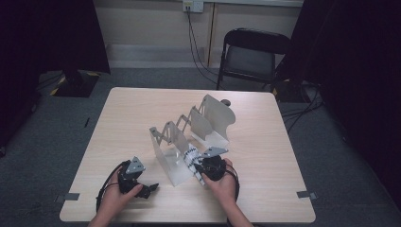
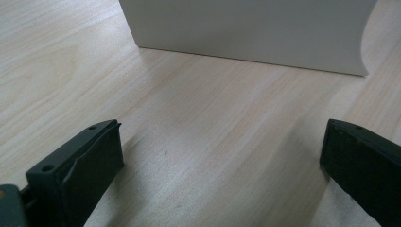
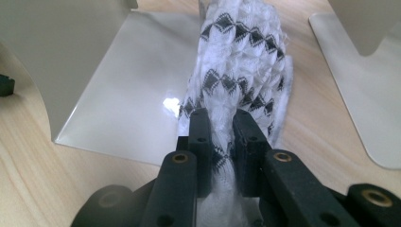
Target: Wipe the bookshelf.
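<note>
White-and-black patterned knitted cloth (image 3: 236,71) clamped in my right gripper (image 3: 222,127); lower it squarely between the grey metal rack's plates (image 1: 172,142) near the table's front edge; left gripper (image 2: 222,156) jaws apart, idle.

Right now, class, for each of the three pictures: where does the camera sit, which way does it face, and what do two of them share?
High view: above the person's side, facing forward and down on the table; both hands and tongs show.
Left gripper view: on the left tongs, facing the rack's end panel; open jaws show.
Right gripper view: on the right tongs, facing the knitted cloth they clamp.
Shared: high and right views both show cloth and rack.
</note>
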Available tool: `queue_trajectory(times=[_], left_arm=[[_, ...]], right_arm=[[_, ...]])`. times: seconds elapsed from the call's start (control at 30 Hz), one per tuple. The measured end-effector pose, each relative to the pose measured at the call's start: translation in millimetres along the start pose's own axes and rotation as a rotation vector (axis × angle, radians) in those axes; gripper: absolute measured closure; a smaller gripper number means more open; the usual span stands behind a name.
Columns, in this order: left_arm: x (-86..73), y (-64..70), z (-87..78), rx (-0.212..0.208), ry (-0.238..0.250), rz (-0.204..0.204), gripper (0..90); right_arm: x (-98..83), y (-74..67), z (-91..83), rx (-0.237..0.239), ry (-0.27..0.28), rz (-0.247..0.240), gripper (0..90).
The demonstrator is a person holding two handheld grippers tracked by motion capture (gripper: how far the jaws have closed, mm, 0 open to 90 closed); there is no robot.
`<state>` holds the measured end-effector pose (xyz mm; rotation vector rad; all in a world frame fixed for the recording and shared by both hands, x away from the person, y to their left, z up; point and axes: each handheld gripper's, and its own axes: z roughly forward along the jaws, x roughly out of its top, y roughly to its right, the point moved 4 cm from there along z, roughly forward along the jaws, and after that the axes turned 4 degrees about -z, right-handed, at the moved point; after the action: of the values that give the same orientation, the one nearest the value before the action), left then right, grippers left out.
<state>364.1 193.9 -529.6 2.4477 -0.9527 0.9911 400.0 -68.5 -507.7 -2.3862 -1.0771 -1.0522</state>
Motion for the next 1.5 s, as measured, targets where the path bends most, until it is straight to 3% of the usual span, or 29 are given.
queue_trajectory(times=[0.57,0.9,1.2,1.5], left_arm=[[0.0,0.0,0.0,0.000,0.000,0.000,0.0],[0.0,0.1,0.0,0.001,0.000,-0.001,0.0],[-0.1,0.1,0.0,0.001,0.000,-0.001,0.0],[-0.1,0.1,-0.1,0.001,0.000,-0.001,0.0]], right_arm=[[-20.2,-2.2,-19.4,0.021,0.009,-0.013,79.4],[-26.3,-17.5,-27.1,0.064,0.009,-0.036,79.4],[-18.9,-34.5,-17.8,0.107,0.002,-0.085,79.4],[1.3,-32.5,5.0,0.082,0.016,-0.039,79.5]])
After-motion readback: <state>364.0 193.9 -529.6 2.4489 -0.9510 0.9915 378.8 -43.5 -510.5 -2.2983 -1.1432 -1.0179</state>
